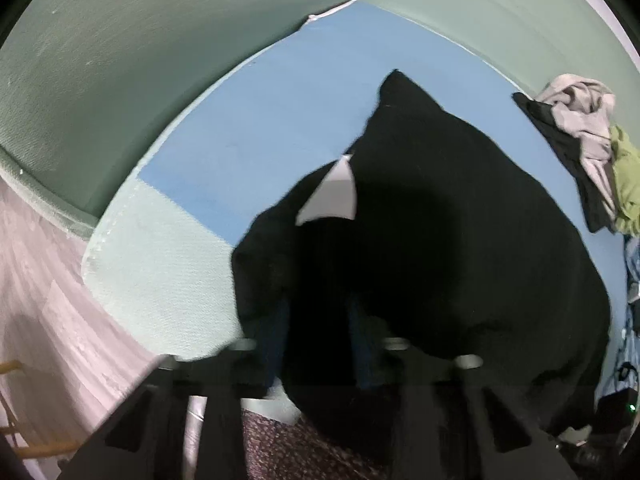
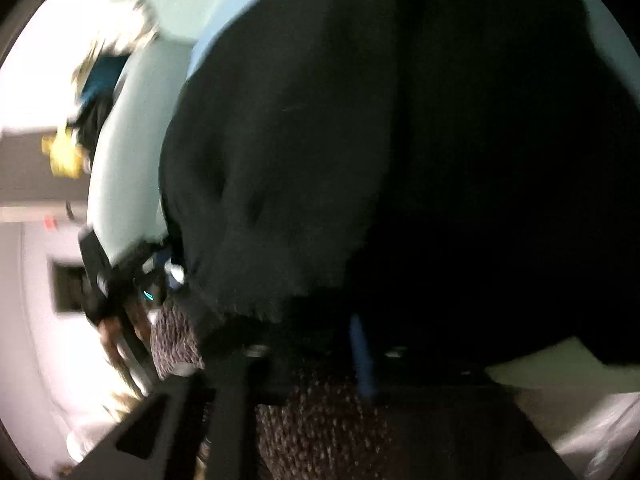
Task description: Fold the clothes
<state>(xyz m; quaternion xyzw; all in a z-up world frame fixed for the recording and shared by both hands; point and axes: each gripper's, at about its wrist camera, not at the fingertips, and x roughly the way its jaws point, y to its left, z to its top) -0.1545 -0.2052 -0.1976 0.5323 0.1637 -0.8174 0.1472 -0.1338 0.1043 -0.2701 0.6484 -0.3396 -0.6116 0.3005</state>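
Barely begun: black garment (image 1: 460, 240) spread on blue mat (image 1: 260, 128), unfolded, near edge pinched by left gripper (image 1: 320, 344) and right gripper (image 2: 320, 344) (both nearly closed); heap of clothes (image 1: 592, 148) waiting.

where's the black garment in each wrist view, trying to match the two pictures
Left wrist: the black garment fills the centre and lower right, lying on the blue mat, with a pale label showing near its left edge.
Right wrist: the black garment covers most of the picture, centre to right edge, blurred.
Shared landmark: the blue mat under it, seen upper left in the right wrist view.
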